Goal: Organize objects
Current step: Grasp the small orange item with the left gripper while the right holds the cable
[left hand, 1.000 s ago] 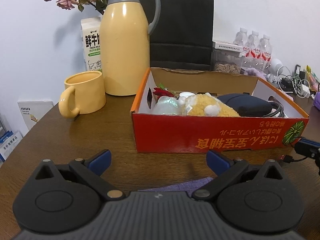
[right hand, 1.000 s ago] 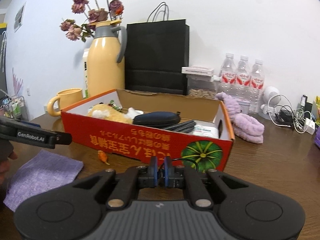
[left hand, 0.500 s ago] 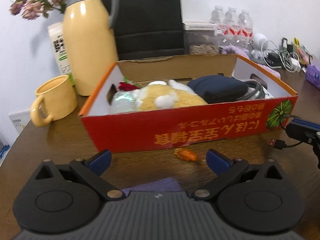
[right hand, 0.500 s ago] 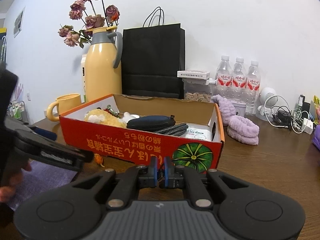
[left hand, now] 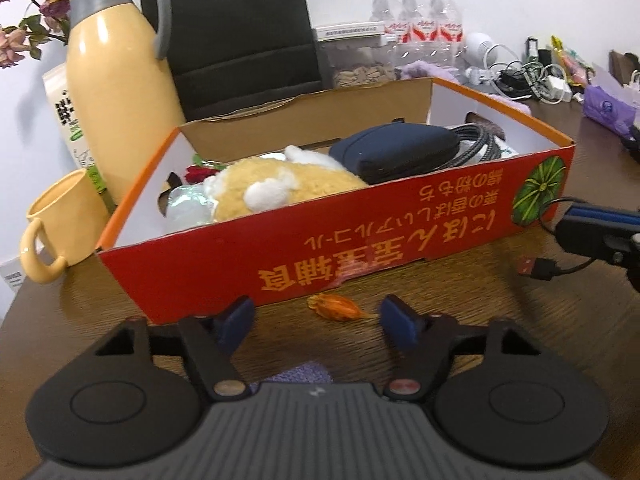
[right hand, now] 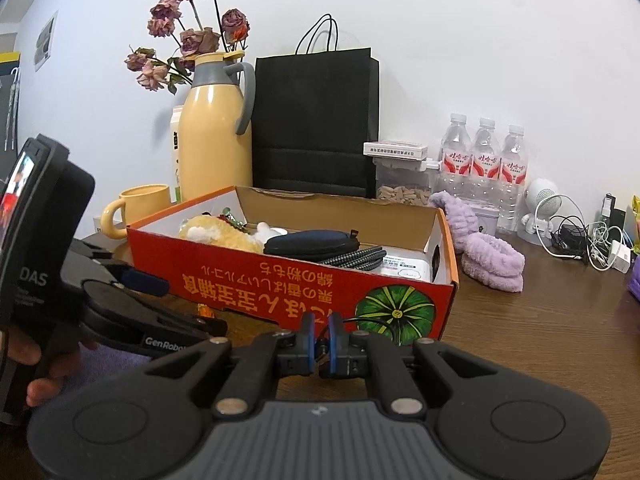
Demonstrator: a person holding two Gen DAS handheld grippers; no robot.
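A small, shrivelled orange dried bud [left hand: 336, 306] lies on the tabletop [left hand: 480, 320] between the left gripper [left hand: 320, 316]'s half-closing, empty jaws; the right gripper [right hand: 319, 340]'s jaws are closed.

Along the tabletop's [right hand: 520, 340] back edge stand a yellow flask [right hand: 214, 128], a mug [right hand: 138, 208], a black bag [right hand: 316, 120] and three bottles [right hand: 484, 168]. Cables [right hand: 580, 236] tangle near the far right corner, perhaps with chargers.
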